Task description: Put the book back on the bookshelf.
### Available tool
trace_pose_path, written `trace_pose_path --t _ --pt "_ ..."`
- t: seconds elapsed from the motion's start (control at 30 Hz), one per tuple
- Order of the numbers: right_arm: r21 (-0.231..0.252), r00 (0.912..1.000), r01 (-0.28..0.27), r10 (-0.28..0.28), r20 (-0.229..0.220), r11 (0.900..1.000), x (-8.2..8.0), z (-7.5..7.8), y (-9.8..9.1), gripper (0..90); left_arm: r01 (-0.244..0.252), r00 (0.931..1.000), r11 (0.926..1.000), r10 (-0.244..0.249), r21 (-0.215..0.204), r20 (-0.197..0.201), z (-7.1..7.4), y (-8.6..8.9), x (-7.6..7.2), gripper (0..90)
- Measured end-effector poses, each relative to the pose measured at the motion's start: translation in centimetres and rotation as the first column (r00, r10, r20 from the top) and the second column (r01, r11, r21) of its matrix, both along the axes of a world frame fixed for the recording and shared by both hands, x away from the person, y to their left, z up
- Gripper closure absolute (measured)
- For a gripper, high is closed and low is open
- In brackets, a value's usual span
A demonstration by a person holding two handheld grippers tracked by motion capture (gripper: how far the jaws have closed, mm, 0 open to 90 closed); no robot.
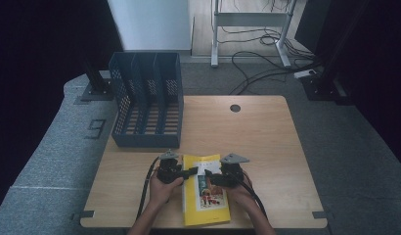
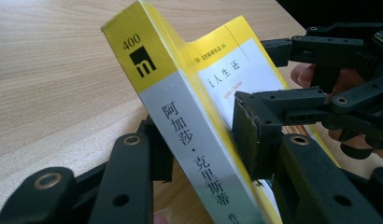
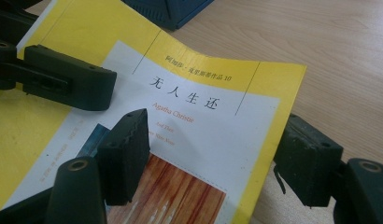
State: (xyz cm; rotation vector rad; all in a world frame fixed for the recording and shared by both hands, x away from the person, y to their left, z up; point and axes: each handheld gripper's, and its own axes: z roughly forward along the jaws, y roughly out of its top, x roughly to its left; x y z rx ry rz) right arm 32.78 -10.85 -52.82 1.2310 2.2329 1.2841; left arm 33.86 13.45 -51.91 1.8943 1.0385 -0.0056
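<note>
Books number one: a yellow book [image 1: 204,196] at the worktop's [image 1: 267,142] near edge. Left tool [image 1: 192,171] clamps its spine; right tool [image 1: 208,175] straddles its cover edge, unclenched. One file rack [image 1: 147,100] stands at the far left corner.

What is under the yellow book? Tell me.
The wooden table lies under the yellow book; near its spine, one jaw of the left tongs sits beneath it. The rest underneath is covered.
</note>
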Motion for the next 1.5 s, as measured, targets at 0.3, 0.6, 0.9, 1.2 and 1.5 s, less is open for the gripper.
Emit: trace_pose_path --t 0.3,0.6,0.9,1.2,1.5 --pt "0.007 1.0000 0.000 0.000 0.005 1.0000 -0.1 0.2 0.0 28.5 0.014 0.9999 0.9999 -0.014 -0.010 0.008 0.2 0.2 -0.1 62.3" --pt "0.090 0.9983 -0.005 0.010 -0.057 0.9959 0.3 0.5 -0.7 15.3 0.044 0.9957 0.9987 -0.042 -0.025 0.083 1.3 -0.1 -0.9 65.0" --pt "0.145 0.9949 -0.023 0.037 -0.094 0.9891 0.6 0.6 -1.1 11.8 0.064 0.9900 0.9973 -0.059 -0.036 0.129 2.0 -0.4 -1.6 66.2" --pt "0.165 0.9983 -0.054 0.057 -0.010 0.9848 -0.3 2.7 -1.6 14.0 0.087 0.9714 0.9931 -0.067 -0.078 0.228 4.1 -0.3 -2.8 69.5" --pt "0.122 0.9923 -0.046 0.031 0.120 0.9914 -2.0 5.2 -1.4 14.6 0.097 0.9577 0.9919 -0.070 -0.083 0.279 5.6 -0.5 -3.9 72.1"
